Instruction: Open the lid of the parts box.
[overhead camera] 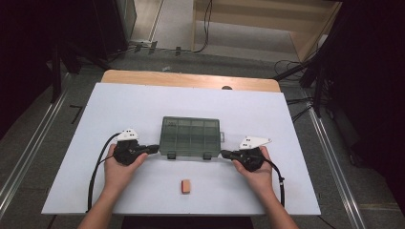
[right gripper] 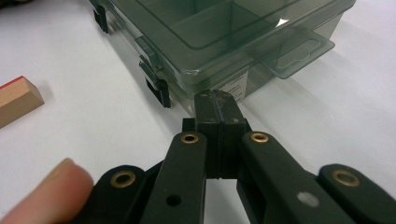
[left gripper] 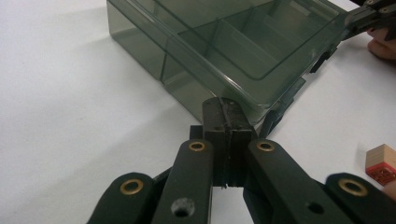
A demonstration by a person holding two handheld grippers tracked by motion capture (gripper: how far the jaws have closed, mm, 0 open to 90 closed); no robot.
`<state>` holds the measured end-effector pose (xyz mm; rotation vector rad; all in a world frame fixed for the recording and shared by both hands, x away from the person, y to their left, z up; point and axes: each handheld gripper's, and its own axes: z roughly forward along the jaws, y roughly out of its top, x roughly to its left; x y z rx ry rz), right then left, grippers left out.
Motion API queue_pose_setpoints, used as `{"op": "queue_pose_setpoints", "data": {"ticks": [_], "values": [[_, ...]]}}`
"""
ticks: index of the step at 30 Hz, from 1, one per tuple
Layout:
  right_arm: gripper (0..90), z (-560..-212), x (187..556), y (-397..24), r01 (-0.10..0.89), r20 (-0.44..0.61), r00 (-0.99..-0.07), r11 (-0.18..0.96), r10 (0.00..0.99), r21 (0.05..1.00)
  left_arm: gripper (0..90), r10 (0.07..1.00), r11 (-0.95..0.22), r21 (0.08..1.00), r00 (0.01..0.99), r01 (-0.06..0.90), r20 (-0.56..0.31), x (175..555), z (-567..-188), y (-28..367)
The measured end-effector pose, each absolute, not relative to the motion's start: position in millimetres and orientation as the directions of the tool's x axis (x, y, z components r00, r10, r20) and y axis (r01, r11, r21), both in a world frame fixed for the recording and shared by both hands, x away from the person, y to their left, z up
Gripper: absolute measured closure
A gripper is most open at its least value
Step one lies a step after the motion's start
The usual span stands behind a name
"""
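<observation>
While your left tongs (overhead camera: 154,149) and right tongs (overhead camera: 224,153), both pressed together, touch the box's (overhead camera: 191,136) near corners, the tabletop (overhead camera: 143,102) around lies open.

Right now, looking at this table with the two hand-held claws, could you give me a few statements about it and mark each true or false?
1. The green compartment box has its lid closed. True.
2. The left gripper stands wide open. False: its jaws are shut, tip at the box's near left corner.
3. The right gripper is shut, tip at the box's near right corner. True.
4. The small wooden block lies inside the box. False: it lies on the white table, nearer the person than the box.
5. The block is held by a gripper. False: it lies free between the two hands.
</observation>
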<state>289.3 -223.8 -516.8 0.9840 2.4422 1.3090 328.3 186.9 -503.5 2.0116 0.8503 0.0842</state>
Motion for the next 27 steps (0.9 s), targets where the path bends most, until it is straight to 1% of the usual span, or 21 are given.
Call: {"op": "queue_pose_setpoints", "data": {"ticks": [4, 18, 27], "values": [[88.6, -515.6, 288.3, -223.4, 0.452, 0.128, -0.764, 0.384, 0.632, 0.805, 90.0, 0.587, -0.331, 0.776, 0.761, 0.537, -0.276, 328.3, -502.9, 187.8], [88.5, -512.2, 286.1, -223.2, 0.441, 0.102, -0.763, 0.398, 0.639, 0.805, 89.9, 0.571, -0.362, 0.764, 0.775, 0.534, -0.271, 326.8, -502.0, 187.7], [88.5, -507.3, 284.4, -225.2, 0.429, 0.097, -0.756, 0.378, 0.648, 0.82, 89.9, 0.523, -0.409, 0.761, 0.813, 0.503, -0.256, 326.8, -501.0, 190.1]]}}
